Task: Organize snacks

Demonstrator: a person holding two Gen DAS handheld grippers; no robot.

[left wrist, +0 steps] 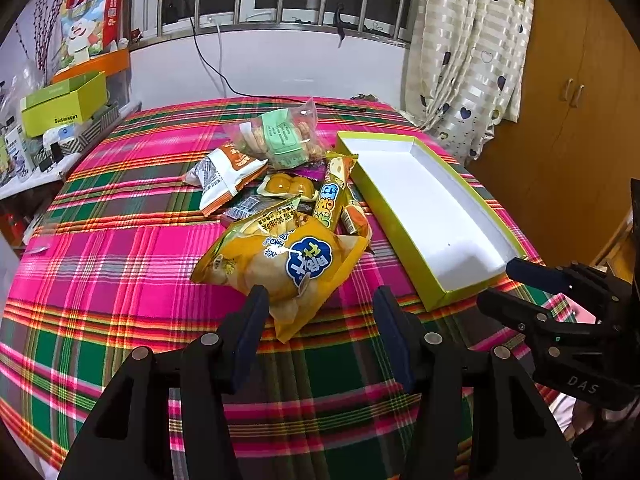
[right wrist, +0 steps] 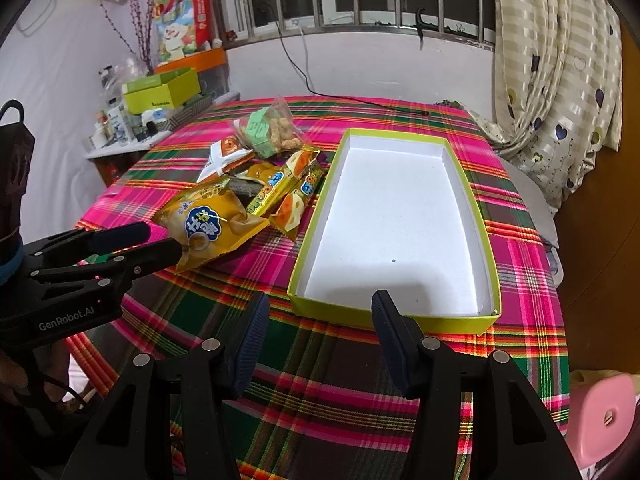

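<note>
- Shallow rectangular cardboard box (right wrist: pixel 486 240), lime-green outside, matt white inside, empty, lying open on a plaid cloth (right wrist: pixel 340 392) of pink, green and orange.
- Left of the box, just beside its long wall: a loose heap of snacks, crinkly and glossy.
- Nearest in the heap, a puffy yellow chip bag (left wrist: pixel 280 268) with a blue cloud logo; behind it two long yellow stick packs (right wrist: pixel 288 188), a white-and-orange pouch (left wrist: pixel 224 174), and a clear bag of biscuits (left wrist: pixel 280 136) with a green label.
- Under the heap, dark and purple wrappers, mostly hidden; print too small to read.
- Left gripper (left wrist: pixel 318 300), black with ribbed blue pads, spread wide, holding nothing, poised by the chip bag's near corner.
- Right gripper (right wrist: pixel 320 306), same build, well apart too, empty, before the box's near short wall.
- Bottom right of the box, a pink plastic object (right wrist: pixel 600 416), cut off.
</note>
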